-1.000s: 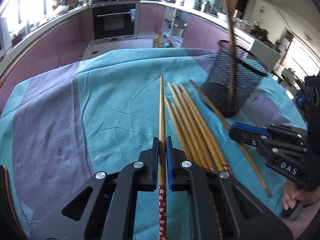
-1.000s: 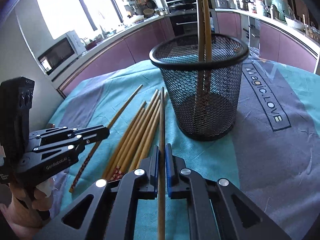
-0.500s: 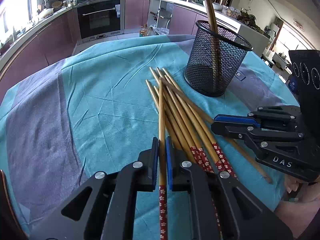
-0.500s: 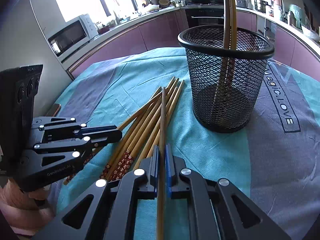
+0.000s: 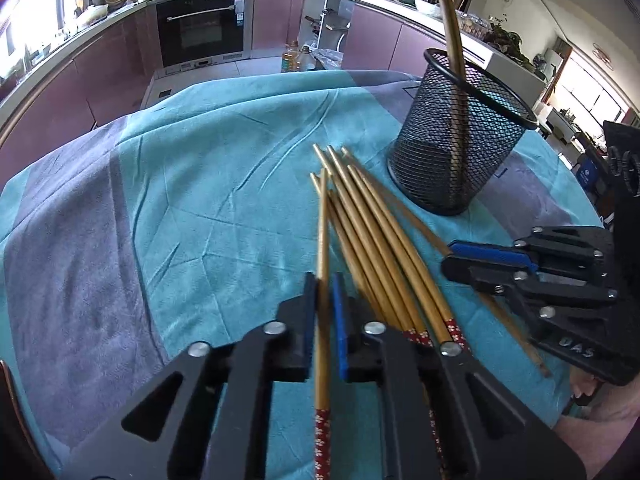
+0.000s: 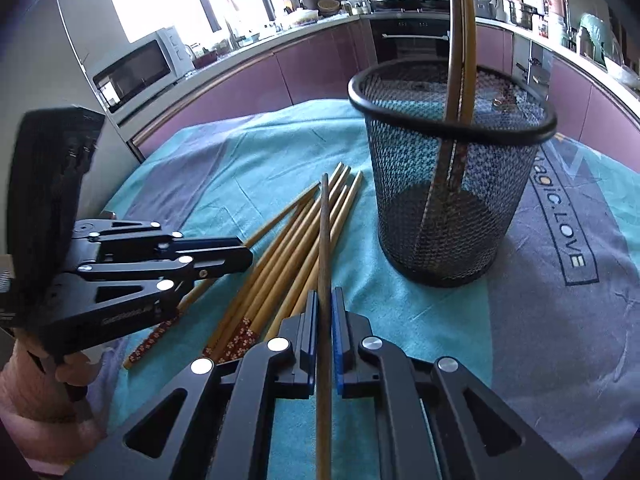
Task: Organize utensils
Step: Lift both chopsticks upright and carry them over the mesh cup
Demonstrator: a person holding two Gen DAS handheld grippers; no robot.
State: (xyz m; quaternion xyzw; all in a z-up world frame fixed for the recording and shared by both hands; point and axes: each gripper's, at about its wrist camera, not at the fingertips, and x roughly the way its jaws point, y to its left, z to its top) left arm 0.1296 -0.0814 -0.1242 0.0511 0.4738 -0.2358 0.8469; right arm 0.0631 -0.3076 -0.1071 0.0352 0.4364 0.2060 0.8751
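My left gripper [image 5: 324,280] is shut on a bamboo chopstick [image 5: 322,240] with a red flowered end, held above a pile of several chopsticks [image 5: 372,240] lying on the teal cloth. My right gripper [image 6: 325,296] is shut on a darker chopstick [image 6: 324,240] that points toward the pile [image 6: 296,248]. A black mesh cup [image 5: 456,148] stands upright behind the pile with two chopsticks [image 6: 460,40] standing in it; it also shows in the right wrist view [image 6: 448,200]. Each gripper shows in the other's view, the right one [image 5: 452,258] and the left one [image 6: 246,254].
The table carries a teal and grey cloth [image 5: 160,200] with lettering [image 6: 560,216] to the right of the cup. Kitchen counters, an oven [image 5: 200,28] and a microwave [image 6: 140,68] stand beyond the table's far edge.
Both grippers have risen and pulled back with their chopsticks still held. The cup and pile look farther off. The left view has swung so the cup sits more to the right.
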